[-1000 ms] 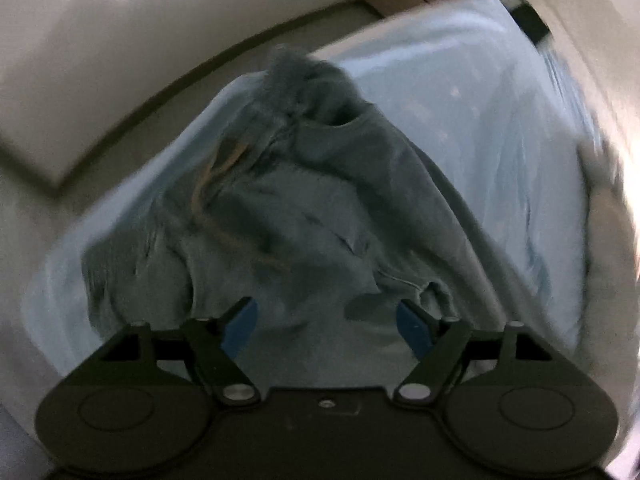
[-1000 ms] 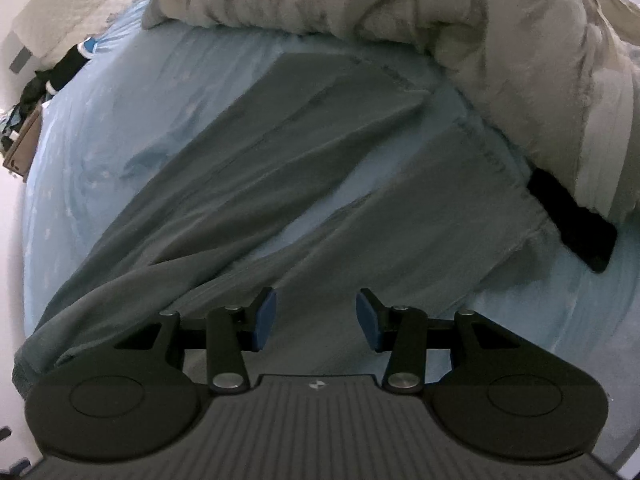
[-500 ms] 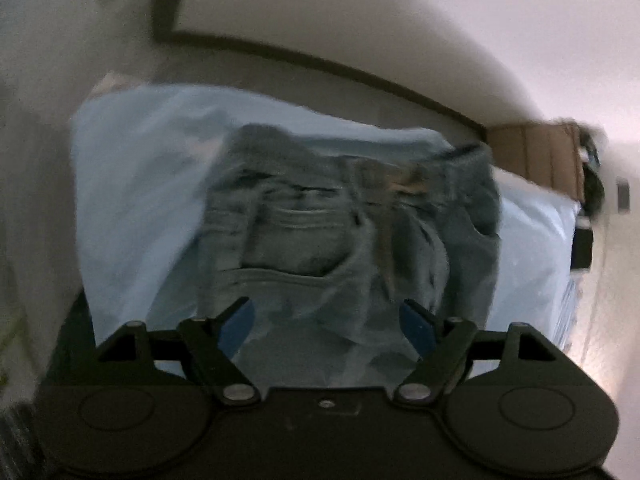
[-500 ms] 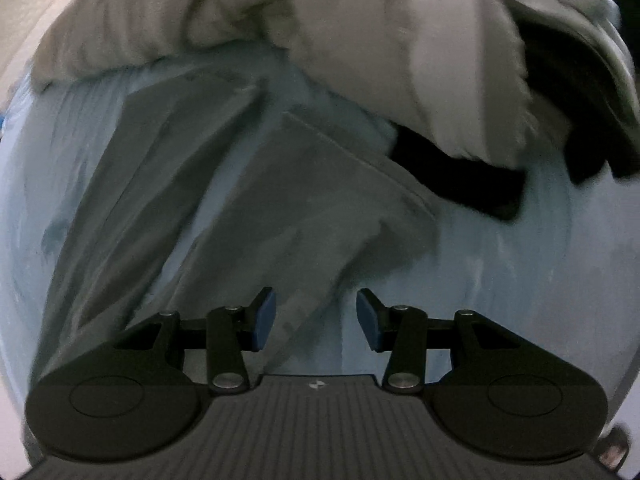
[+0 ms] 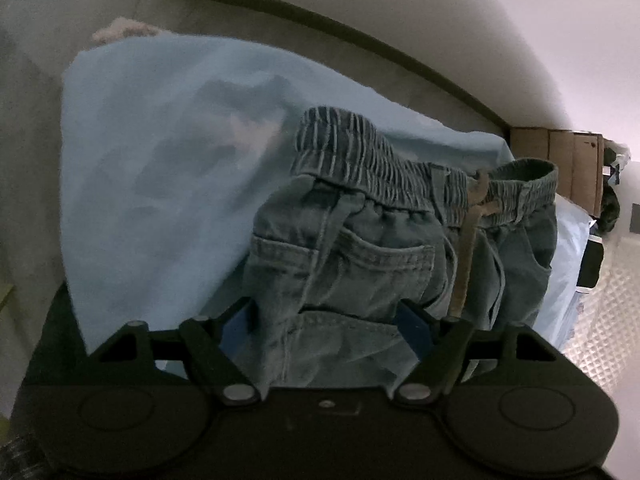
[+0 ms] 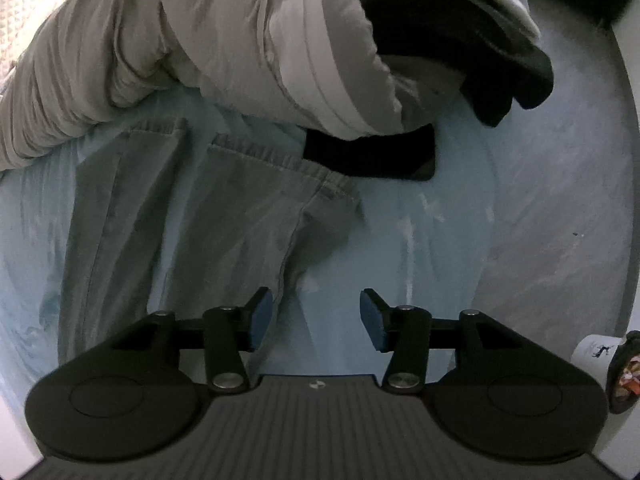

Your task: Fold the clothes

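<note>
While the jeans (image 5: 360,264) lie spread on the bed (image 5: 160,168), both the left gripper (image 5: 326,324) and right gripper (image 6: 316,316) are held open and empty, so waistband and hem must next be grasped.

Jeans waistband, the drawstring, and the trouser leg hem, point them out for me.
jeans waistband (image 5: 360,148), left wrist view, on the ribbed elastic band.
drawstring (image 5: 466,248), left wrist view, on the hanging tan cord.
trouser leg hem (image 6: 276,160), right wrist view, on the stitched cuff edge.
</note>
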Available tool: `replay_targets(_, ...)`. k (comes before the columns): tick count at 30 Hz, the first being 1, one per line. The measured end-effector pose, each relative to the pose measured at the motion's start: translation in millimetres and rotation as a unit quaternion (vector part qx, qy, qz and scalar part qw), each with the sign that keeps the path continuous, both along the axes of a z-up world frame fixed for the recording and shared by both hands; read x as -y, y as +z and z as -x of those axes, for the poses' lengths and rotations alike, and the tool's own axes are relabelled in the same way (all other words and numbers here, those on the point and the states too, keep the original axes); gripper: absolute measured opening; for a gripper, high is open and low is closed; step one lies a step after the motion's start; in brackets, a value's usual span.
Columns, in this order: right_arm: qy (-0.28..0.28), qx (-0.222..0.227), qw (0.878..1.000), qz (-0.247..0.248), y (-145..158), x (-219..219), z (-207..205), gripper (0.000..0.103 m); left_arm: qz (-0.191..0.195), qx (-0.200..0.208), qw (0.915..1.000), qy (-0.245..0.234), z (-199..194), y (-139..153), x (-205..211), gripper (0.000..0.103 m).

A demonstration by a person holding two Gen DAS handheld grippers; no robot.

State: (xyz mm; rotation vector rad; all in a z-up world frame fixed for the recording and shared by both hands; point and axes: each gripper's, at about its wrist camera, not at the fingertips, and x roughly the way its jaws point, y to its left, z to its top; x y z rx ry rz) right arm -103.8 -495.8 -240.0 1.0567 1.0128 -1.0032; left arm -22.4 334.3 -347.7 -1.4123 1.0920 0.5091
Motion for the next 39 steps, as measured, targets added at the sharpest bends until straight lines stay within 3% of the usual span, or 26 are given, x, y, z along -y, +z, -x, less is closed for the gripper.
replay_targets(7, 0.010, 0.003, 1.000, -0.005, -2, 6, -6, 0.052, 0.004, -0.047, 0.9973, -0.057, -6, -7, 19, 0.074)
replay_targets(12, 0.021, 0.005, 1.000, -0.010, -4, 11, -11, 0.052, 0.001, -0.013, 0.9997, -0.022, 4, -2, 25, 0.068)
replay_targets(13, 0.024, 0.005, 1.000, -0.010, -5, 12, -11, 0.052, -0.007, -0.011, 0.9995, -0.029, 3, 0, 27, 0.058)
replay_targets(14, 0.026, 0.004, 1.000, -0.010, -5, 14, -11, 0.052, -0.015, -0.009, 0.9992, -0.036, 3, 3, 28, 0.041)
replay_targets(15, 0.025, 0.005, 1.000, -0.010, -6, 15, -11, 0.052, -0.020, -0.010, 0.9990, -0.040, 4, 6, 29, 0.034)
replay_targets(17, 0.024, 0.011, 1.000, -0.014, -9, 17, -11, 0.053, -0.026, -0.008, 0.9988, -0.041, 7, 13, 31, 0.023)
replay_targets(20, 0.026, 0.016, 0.999, -0.021, -18, 18, -10, 0.053, -0.033, -0.004, 0.9987, -0.039, 12, 29, 32, 0.016)
replay_targets(27, 0.021, 0.026, 0.998, -0.055, -55, 20, -15, 0.053, -0.057, 0.021, 0.9969, -0.049, 2, 63, 46, 0.014)
replay_targets(30, 0.018, 0.032, 0.997, -0.064, -72, 25, -19, 0.053, -0.074, 0.015, 0.9961, -0.045, -3, 63, 54, 0.016)
replay_targets(39, -0.003, 0.042, 0.997, -0.062, -120, 49, -39, 0.053, -0.086, 0.002, 0.9963, -0.003, -4, 27, 60, 0.048)
